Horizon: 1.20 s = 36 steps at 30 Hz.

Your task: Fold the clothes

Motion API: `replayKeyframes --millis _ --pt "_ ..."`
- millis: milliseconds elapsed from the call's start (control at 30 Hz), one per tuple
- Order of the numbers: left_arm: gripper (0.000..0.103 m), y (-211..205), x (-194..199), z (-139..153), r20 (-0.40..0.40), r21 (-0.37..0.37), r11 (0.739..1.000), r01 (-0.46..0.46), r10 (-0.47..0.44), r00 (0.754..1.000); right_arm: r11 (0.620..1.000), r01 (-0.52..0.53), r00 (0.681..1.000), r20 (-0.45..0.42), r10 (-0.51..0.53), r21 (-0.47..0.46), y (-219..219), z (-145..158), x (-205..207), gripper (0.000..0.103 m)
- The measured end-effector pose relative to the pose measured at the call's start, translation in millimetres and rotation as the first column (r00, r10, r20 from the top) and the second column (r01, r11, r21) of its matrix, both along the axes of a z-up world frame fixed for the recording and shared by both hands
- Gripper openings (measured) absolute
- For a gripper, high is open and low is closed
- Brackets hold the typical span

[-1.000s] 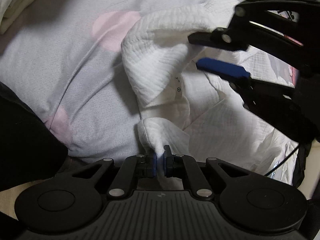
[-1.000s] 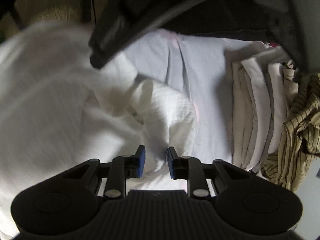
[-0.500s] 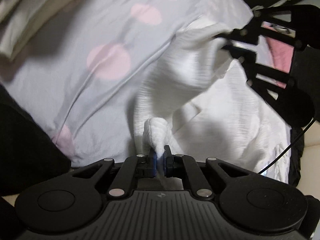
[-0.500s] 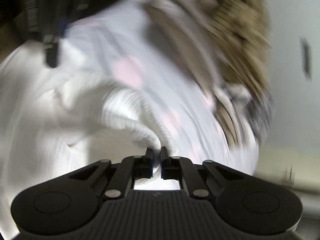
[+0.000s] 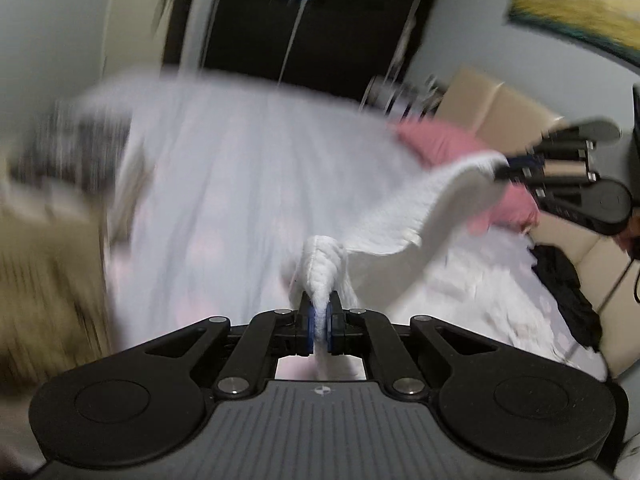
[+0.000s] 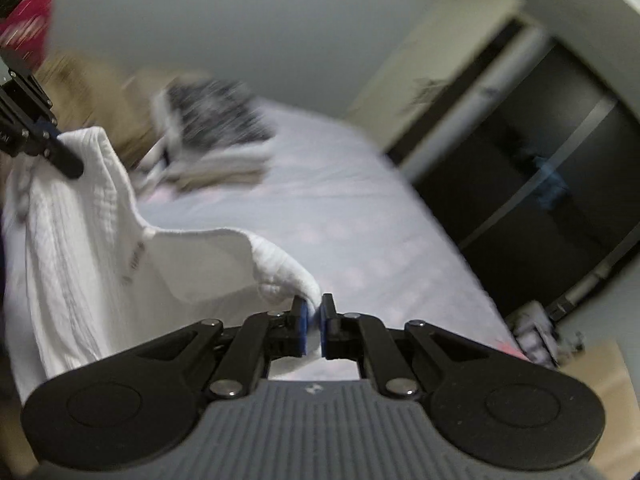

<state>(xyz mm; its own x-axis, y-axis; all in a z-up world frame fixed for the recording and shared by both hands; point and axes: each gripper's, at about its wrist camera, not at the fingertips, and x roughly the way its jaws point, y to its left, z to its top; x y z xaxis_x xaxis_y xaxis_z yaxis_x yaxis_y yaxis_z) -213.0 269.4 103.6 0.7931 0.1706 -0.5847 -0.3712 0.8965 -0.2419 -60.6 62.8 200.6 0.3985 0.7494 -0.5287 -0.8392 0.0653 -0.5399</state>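
Left wrist view: a bed with a pale lilac sheet dotted with faint pink circles [image 5: 224, 184] fills the middle, blurred. Behind it stand a dark sliding wardrobe door [image 5: 296, 20] and a grey wall carrying one yellow-and-teal painting [image 5: 576, 16]. One pink pillow [image 5: 444, 142] lies at the bed's far right against a beige padded headboard [image 5: 480, 116]. A smeared heap of tan and dark striped clothes [image 5: 52, 184] sits at the left — too blurred to count. The left gripper [image 5: 319, 320] is clenched on a bunched corner of the white ribbed-cotton garment [image 5: 416, 208], which spans in the air above the sheet to the right gripper [image 5: 502, 168], also pinching its edge.

Right wrist view: the same sheet [image 6: 340, 208] runs toward the dark door [image 6: 532, 184]. A stack of folded clothes [image 6: 216, 148], a dark striped piece on top, rests on the far side. The right gripper [image 6: 314, 326] grips one shoulder of the white garment [image 6: 80, 248] — the left gripper [image 6: 48, 138] holds the other, and the cloth hangs between them, lifted off the bed.
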Motion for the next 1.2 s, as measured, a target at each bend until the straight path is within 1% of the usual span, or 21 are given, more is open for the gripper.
replayKeyframes --millis 100,167,233,300,333,400,467,500,600,667,767,867,967,1000,1067,1133,1200 --pt "0.003 -6 8 67 0.094 0.125 0.992 0.022 -0.034 0.995 0.989 0.051 0.999 -0.019 -0.049 0.139 -37 51 4 0.007" --pt "0.003 -17 16 105 0.152 0.195 0.980 0.027 -0.057 0.987 0.978 0.056 0.998 -0.020 -0.053 0.200 -56 71 2 0.007" --pt "0.003 -26 20 132 0.192 0.251 0.968 0.030 -0.080 0.978 0.964 0.061 0.998 -0.020 -0.058 0.259 -75 90 0 0.007" --pt "0.003 -36 27 148 0.208 0.305 0.952 0.034 -0.101 0.973 0.946 0.065 0.998 -0.021 -0.062 0.317 -94 109 -3 0.007" --pt "0.003 -40 34 149 0.205 0.315 0.948 0.039 -0.108 0.973 0.947 0.064 0.998 -0.030 -0.057 0.315 -97 106 -4 0.007" --pt "0.003 -42 48 143 0.180 0.294 0.954 0.064 -0.121 0.976 0.954 0.063 0.997 -0.056 -0.049 0.293 -99 94 -5 0.008" --pt "0.003 -40 62 121 0.125 0.253 0.963 0.096 -0.131 0.984 0.971 0.071 0.996 -0.069 -0.056 0.227 -93 64 -5 0.008" --pt "0.003 -39 66 108 0.086 0.240 0.964 0.111 -0.135 0.987 0.980 0.069 0.996 -0.070 -0.056 0.189 -88 43 -7 0.008" --pt "0.003 -34 77 49 -0.037 0.192 0.970 0.151 -0.146 0.989 0.994 0.067 0.994 -0.091 -0.059 0.090 -73 -26 -9 0.008" --pt "0.003 -31 86 3 -0.123 0.159 0.972 0.172 -0.153 0.980 0.997 0.066 0.991 -0.116 -0.062 0.029 -66 -73 -10 0.008" --pt "0.003 -14 94 -58 -0.226 0.108 0.976 0.189 -0.160 0.961 0.997 0.063 0.989 -0.128 -0.069 -0.048 -52 -141 -15 0.008" --pt "0.003 3 92 -109 -0.297 0.061 0.980 0.189 -0.163 0.941 0.992 0.038 0.990 -0.131 -0.053 -0.119 -43 -196 -24 0.008" --pt "0.003 25 81 -145 -0.351 0.030 0.988 0.149 -0.129 0.927 0.982 -0.012 0.987 -0.159 -0.018 -0.186 -34 -237 -36 0.008" --pt "0.003 31 80 -157 -0.362 0.010 0.992 0.129 -0.117 0.925 0.980 -0.031 0.986 -0.169 -0.003 -0.199 -34 -250 -38 0.008" --pt "0.003 37 76 -172 -0.366 -0.021 0.994 0.105 -0.106 0.924 0.972 -0.077 0.980 -0.197 0.033 -0.223 -35 -266 -45 0.008" --pt "0.003 40 72 -182 -0.373 -0.046 0.995 0.087 -0.098 0.923 0.965 -0.123 0.973 -0.217 0.072 -0.230 -35 -270 -55 0.009" --pt "0.003 40 72 -184 -0.380 -0.054 0.995 0.086 -0.100 0.919 0.957 -0.173 0.964 -0.240 0.117 -0.231 -31 -271 -64 0.018"
